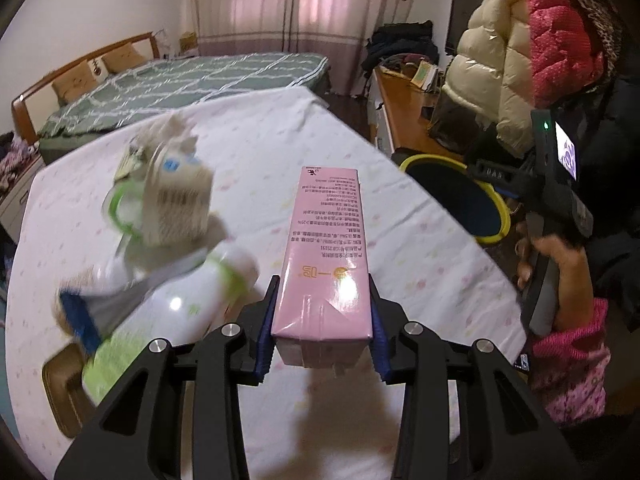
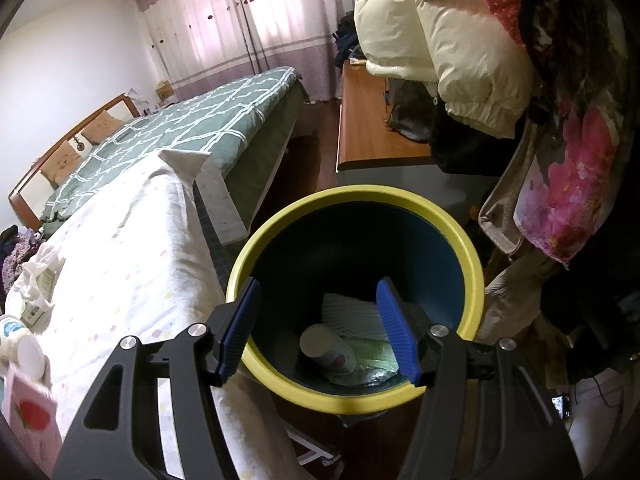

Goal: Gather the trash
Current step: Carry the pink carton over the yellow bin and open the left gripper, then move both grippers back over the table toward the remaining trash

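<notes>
My left gripper (image 1: 323,320) is shut on a pink carton (image 1: 326,256) and holds it above the cloth-covered table (image 1: 420,240). The same carton shows at the left edge of the right wrist view (image 2: 30,416). To its left lie a white and green bottle (image 1: 176,308), a paper cup (image 1: 176,208) and crumpled wrappers, all blurred. My right gripper (image 2: 318,328) is open and empty, right above the yellow-rimmed dark bin (image 2: 474,264). In the bin lie a paper cup (image 2: 326,350), white foam netting (image 2: 352,314) and a green wrapper (image 2: 376,356).
The bin (image 1: 500,208) stands on the floor off the table's right edge. A green-quilted bed (image 1: 180,84) lies behind the table. A wooden desk (image 2: 372,128) and hanging coats (image 2: 460,40) stand at the right. A plastic bag (image 2: 38,276) and cup (image 2: 16,344) lie on the table.
</notes>
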### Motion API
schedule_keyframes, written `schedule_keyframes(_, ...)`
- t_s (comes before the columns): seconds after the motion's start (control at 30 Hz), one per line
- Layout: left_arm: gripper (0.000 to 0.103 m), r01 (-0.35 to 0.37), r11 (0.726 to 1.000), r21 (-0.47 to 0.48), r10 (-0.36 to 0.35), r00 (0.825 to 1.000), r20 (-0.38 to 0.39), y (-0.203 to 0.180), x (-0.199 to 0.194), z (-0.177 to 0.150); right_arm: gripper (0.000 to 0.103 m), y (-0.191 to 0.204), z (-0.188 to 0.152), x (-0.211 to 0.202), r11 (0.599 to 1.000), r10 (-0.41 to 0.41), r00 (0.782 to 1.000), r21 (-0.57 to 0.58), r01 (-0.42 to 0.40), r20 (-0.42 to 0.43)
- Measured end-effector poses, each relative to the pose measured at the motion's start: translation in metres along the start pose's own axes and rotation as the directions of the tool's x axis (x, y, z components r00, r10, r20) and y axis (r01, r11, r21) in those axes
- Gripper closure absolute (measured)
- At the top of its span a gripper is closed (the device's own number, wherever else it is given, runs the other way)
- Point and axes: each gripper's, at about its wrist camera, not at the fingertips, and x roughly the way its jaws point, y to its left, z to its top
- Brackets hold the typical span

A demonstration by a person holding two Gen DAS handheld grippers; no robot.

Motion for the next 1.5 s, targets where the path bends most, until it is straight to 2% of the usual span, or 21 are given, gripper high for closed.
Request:
schedule_keyframes(0.33, 0.064, 0.069, 0.994, 0.085, -0.070, 0.998, 0.005, -0.051, 0.039, 0.068, 0.045, -0.039, 0.004, -0.019, 1.000, -0.011, 0.999, 0.013, 0.010, 0.033)
schedule_keyframes(0.63, 0.064, 0.156, 0.977, 0.143, -0.149, 0.987, -0.059, -0.122, 0.102, 0.115, 0.041, -0.080, 0.004, -0.032, 0.998, -0.033, 0.998, 0.049, 0.029, 0.062)
schedule_keyframes(0.97, 0.064, 0.185, 0.962, 0.200, -0.162, 0.979, -0.125, -0.185, 0.161, 0.132, 0.041, -0.106, 0.004, -0.024, 0.996, -0.040, 0.998, 0.081, 0.036, 0.050)
schedule_keyframes(1.13, 0.064, 0.183, 0.958, 0.219, -0.152, 0.977, -0.152, -0.203, 0.183, 0.136, 0.040, -0.115, 0.004, -0.023, 0.995, -0.052, 0.997, 0.092, 0.047, 0.050)
schedule_keyframes(1.3, 0.063, 0.174, 0.963, 0.207, -0.139, 0.975, -0.173, -0.204, 0.195, 0.137, 0.040, -0.119, 0.003, -0.022, 0.994, -0.057, 0.997, 0.095, 0.053, 0.044)
schedule_keyframes(1.33, 0.060, 0.170, 0.966, 0.197, -0.137, 0.976, -0.170, -0.201, 0.190, 0.136, 0.040, -0.118, 0.002, -0.022, 0.994, -0.057, 0.997, 0.093, 0.052, 0.044)
schedule_keyframes(1.37, 0.044, 0.173, 0.966, 0.190, -0.143, 0.977, -0.159, -0.197, 0.183, 0.135, 0.040, -0.118, 0.002, -0.023, 0.995, -0.055, 0.997, 0.091, 0.051, 0.045)
schedule_keyframes(1.43, 0.021, 0.149, 0.970, 0.193, -0.132, 0.986, -0.103, -0.189, 0.163, 0.133, 0.040, -0.117, 0.002, -0.023, 0.995, -0.055, 0.997, 0.086, 0.050, 0.046)
schedule_keyframes(1.5, 0.021, 0.084, 0.974, 0.209, -0.080, 0.996, -0.027, -0.177, 0.136, 0.129, 0.040, -0.115, 0.002, -0.023, 0.995, -0.049, 0.998, 0.085, 0.045, 0.045)
